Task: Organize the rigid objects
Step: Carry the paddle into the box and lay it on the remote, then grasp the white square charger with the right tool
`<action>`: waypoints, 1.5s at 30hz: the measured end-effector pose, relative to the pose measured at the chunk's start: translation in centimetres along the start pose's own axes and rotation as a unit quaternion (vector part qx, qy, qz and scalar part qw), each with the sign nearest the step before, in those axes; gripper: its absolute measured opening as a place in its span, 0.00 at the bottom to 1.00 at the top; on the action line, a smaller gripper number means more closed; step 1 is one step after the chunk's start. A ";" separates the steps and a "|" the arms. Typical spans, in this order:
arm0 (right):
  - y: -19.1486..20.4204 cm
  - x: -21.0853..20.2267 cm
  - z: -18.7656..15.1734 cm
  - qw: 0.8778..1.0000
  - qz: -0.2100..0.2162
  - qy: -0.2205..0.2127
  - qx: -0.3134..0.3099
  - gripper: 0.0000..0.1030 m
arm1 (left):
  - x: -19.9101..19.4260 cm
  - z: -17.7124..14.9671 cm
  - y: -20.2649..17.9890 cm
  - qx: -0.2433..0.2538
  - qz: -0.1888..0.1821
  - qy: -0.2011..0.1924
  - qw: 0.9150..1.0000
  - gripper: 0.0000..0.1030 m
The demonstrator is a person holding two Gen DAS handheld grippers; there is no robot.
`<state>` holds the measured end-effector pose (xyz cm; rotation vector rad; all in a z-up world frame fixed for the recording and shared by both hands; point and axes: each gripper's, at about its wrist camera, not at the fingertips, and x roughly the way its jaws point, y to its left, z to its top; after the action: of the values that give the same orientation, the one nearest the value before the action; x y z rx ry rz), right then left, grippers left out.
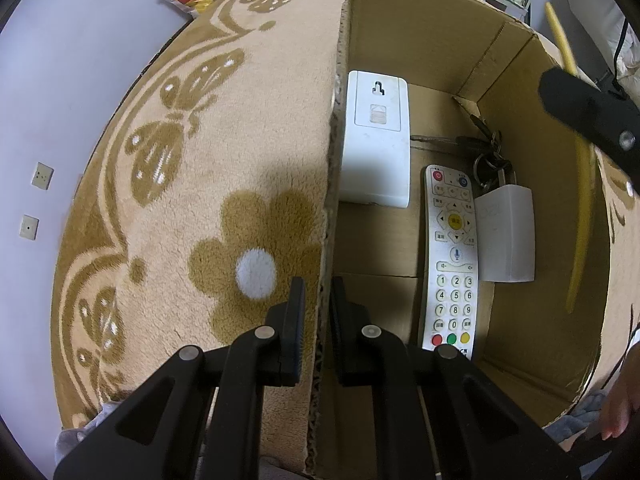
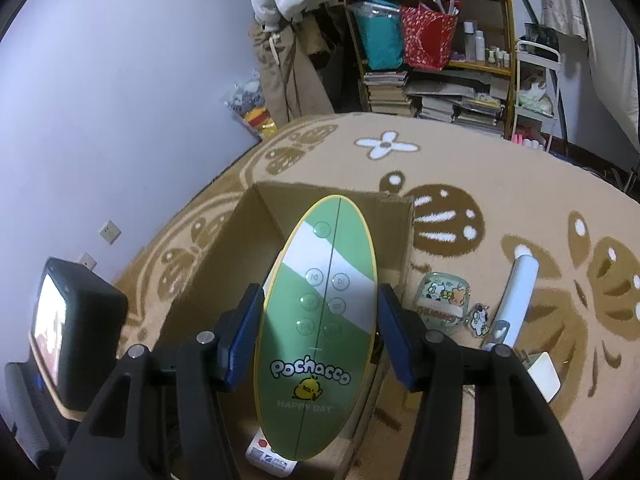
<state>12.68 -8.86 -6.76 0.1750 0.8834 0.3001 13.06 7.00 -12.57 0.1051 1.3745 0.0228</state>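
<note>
An open cardboard box (image 1: 404,24) stands on a tan patterned rug. My left gripper (image 1: 318,314) is shut on the box's left wall (image 1: 334,128), one finger outside and one inside. On the box floor lie a white rectangular device (image 1: 376,140), a white remote (image 1: 454,260), a bunch of keys (image 1: 486,152) and a small white case (image 1: 506,232). My right gripper (image 2: 320,300) is shut on a green oval Pochacco panel (image 2: 320,360), held upright over the box (image 2: 248,240). Its yellow rim (image 1: 582,200) shows at the box's right side.
On the rug to the right of the box lie a cartoon-printed glass cup (image 2: 442,304), a small charm (image 2: 478,320), a white tube (image 2: 520,292) and a white card (image 2: 544,372). Cluttered shelves (image 2: 436,60) stand behind. A wall (image 2: 120,100) runs along the left.
</note>
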 end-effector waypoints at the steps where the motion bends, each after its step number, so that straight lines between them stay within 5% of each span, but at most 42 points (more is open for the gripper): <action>1: 0.0 0.1 -0.1 1.000 -0.001 0.002 -0.001 0.59 | 0.0 0.0 0.0 0.000 -0.001 0.000 1.000 0.10; 17: -0.2 0.5 0.0 1.000 -0.011 0.003 0.000 0.61 | 0.0 0.0 0.0 0.004 -0.002 -0.001 1.000 0.09; 23: -0.2 -0.4 0.1 1.000 -0.005 -0.011 0.000 0.83 | -0.1 0.0 0.1 0.003 -0.003 -0.001 1.000 0.09; 28: -1.0 -1.4 0.3 1.000 -0.008 -0.025 0.015 0.85 | -0.1 0.0 0.0 0.005 -0.004 -0.002 1.000 0.07; 45: -10.4 -3.2 -0.7 0.993 -0.073 -0.026 0.084 0.86 | -0.1 -0.1 -0.4 0.007 -0.006 -0.003 1.000 0.05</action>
<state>12.15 -19.74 -7.73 0.2720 0.8646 0.0838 12.88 6.59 -12.50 0.1095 1.3688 0.0024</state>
